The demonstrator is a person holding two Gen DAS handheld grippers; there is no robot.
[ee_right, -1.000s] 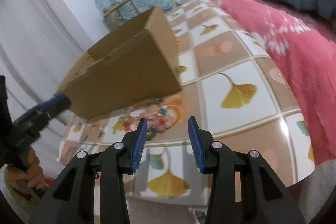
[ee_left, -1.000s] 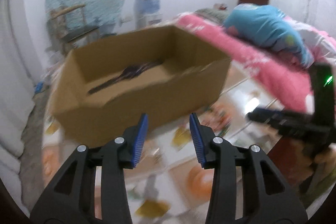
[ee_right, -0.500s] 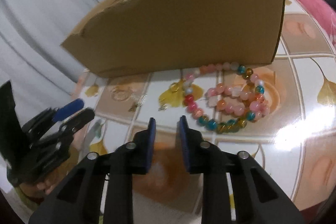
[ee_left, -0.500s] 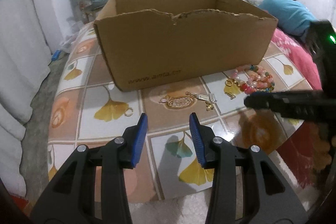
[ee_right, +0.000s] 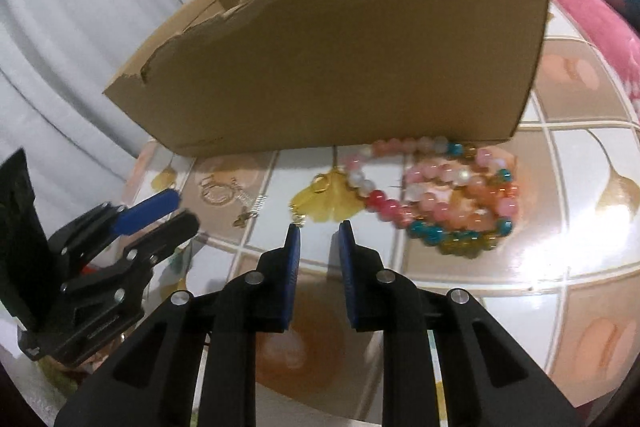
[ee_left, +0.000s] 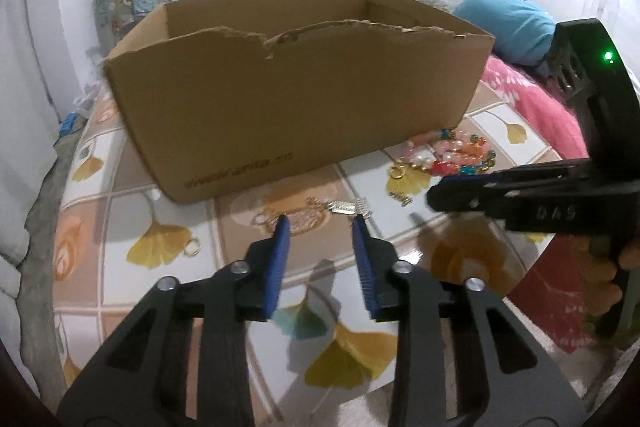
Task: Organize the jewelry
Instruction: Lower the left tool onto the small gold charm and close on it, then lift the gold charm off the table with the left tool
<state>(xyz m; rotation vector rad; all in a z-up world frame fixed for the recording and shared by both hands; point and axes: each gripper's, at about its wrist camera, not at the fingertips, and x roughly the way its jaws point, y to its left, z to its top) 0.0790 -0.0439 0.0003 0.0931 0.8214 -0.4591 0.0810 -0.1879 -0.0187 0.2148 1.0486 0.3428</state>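
Jewelry lies on the tabletop (ee_left: 168,291) before the cardboard box (ee_left: 296,115): small gold pieces (ee_left: 340,207) and bead bracelets (ee_right: 444,195). Left gripper (ee_left: 320,223), jaws just narrowing yet apart and empty, should straddle one piece squarely; right gripper (ee_right: 318,227) likewise apart, empty.

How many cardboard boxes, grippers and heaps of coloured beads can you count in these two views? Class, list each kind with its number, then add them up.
Cardboard box: 1
Grippers: 2, the left gripper and the right gripper, both with jaws that have just been closing, with nothing between them
Heap of coloured beads: 1
Total: 4
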